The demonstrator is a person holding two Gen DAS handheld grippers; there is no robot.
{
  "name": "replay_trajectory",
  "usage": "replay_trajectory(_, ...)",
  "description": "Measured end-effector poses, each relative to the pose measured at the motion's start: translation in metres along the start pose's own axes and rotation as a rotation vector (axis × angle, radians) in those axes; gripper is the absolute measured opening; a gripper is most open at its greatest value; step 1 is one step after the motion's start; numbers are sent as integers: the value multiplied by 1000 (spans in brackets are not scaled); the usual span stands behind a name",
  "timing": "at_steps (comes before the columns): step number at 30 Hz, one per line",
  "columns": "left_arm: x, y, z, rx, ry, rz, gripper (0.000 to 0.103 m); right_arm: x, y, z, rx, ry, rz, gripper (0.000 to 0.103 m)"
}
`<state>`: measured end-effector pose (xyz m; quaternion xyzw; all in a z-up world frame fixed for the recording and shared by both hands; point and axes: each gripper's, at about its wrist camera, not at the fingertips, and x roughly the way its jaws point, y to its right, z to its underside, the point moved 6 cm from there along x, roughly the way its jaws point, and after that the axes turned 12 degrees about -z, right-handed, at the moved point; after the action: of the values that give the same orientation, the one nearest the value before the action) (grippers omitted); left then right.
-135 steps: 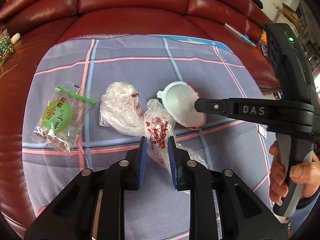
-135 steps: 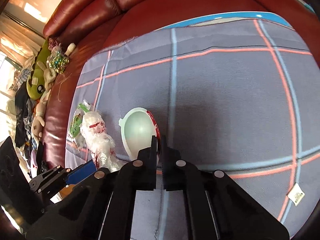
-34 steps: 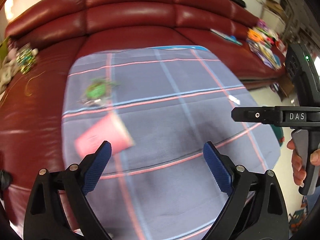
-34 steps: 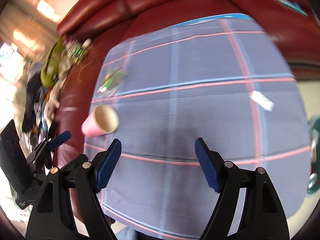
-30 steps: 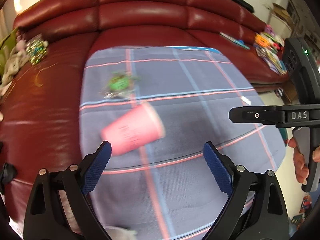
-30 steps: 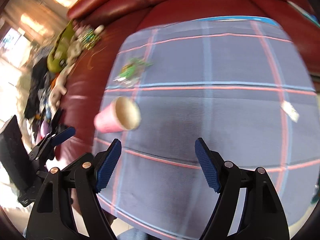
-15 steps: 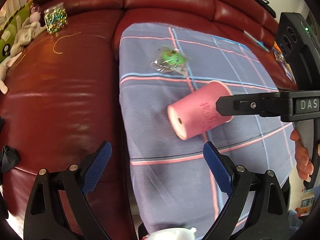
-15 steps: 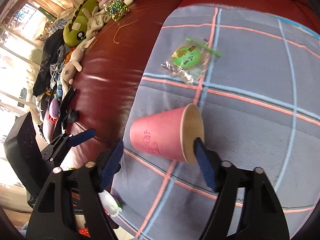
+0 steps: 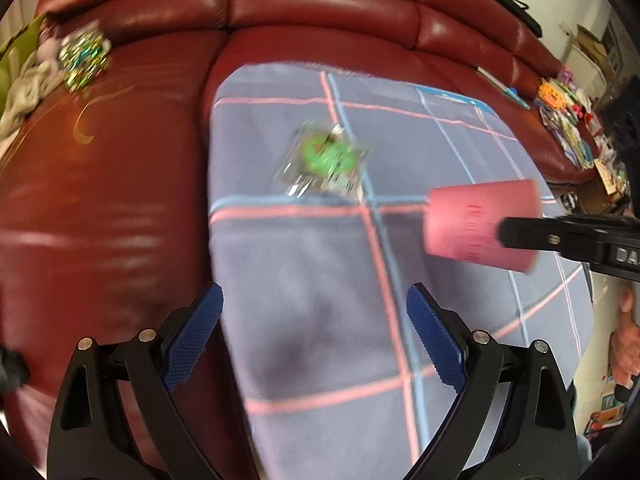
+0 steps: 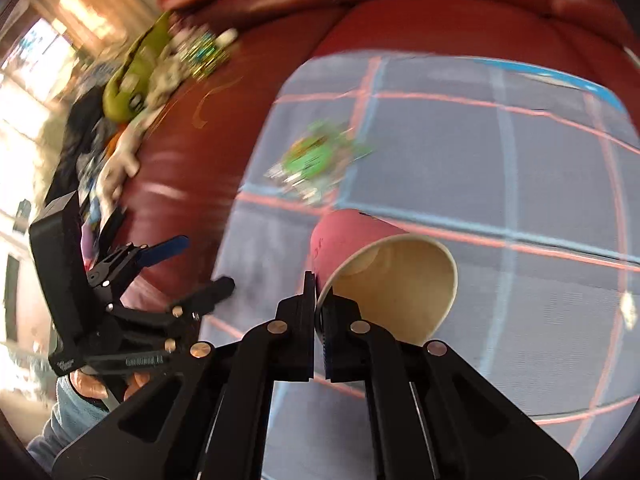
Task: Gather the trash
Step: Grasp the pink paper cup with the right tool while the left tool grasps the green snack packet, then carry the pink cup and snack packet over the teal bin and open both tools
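Above cloth [image 9: 312, 288]: right gripper [image 10: 319, 312] pinches cup [image 10: 384, 268] rim; left gripper [image 9: 314, 336] wide.

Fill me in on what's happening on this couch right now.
A person is clearing trash off a plaid cloth spread over a red leather sofa, with a hand-held gripper in each hand. The right hand-held gripper is clamped on the rim of a pink paper cup, which is tipped on its side with its mouth toward the camera. The left hand-held gripper is open and holds nothing. A green snack wrapper lies on the cloth, not yet collected.
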<state>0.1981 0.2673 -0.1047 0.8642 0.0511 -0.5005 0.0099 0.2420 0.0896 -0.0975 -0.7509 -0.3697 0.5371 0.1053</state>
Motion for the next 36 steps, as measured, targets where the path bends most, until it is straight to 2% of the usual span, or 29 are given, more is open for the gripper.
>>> replay_trajectory(6, 39, 27, -52, 73, 9, -10, 93, -29, 35, -13, 43, 70, 37, 3)
replay_trajectory(9, 59, 33, -67, 83, -11, -13, 93, -33, 50, -14, 71, 83, 33, 3)
replay_trajectory(13, 78, 39, -78, 117, -3, -53, 93, -33, 66, -11, 97, 93, 29, 3)
replay_trajectory(15, 82, 42, -79, 134, -3, -63, 86, -34, 71, -8, 105, 95, 26, 3)
replay_trajectory(17, 88, 45, -74, 154, -25, -63, 64, -35, 76, -6, 116, 98, 17, 3)
replay_trajectory(18, 89, 45, -72, 163, -25, -69, 64, -36, 76, -6, 119, 101, 15, 3)
replay_trajectory(21, 84, 50, -66, 187, 6, -100, 52, -40, 79, -3, 121, 112, 9, 3)
replay_trajectory(23, 77, 51, -66, 168, 17, -113, 45, -45, 81, -1, 122, 120, 7, 3)
replay_trajectory(31, 49, 75, -53, 102, 29, -78, 39, -93, 108, 23, 168, 189, 17, 3)
replay_trajectory(36, 18, 118, -40, 112, 55, -25, 39, -132, 132, 46, 213, 245, 26, 3)
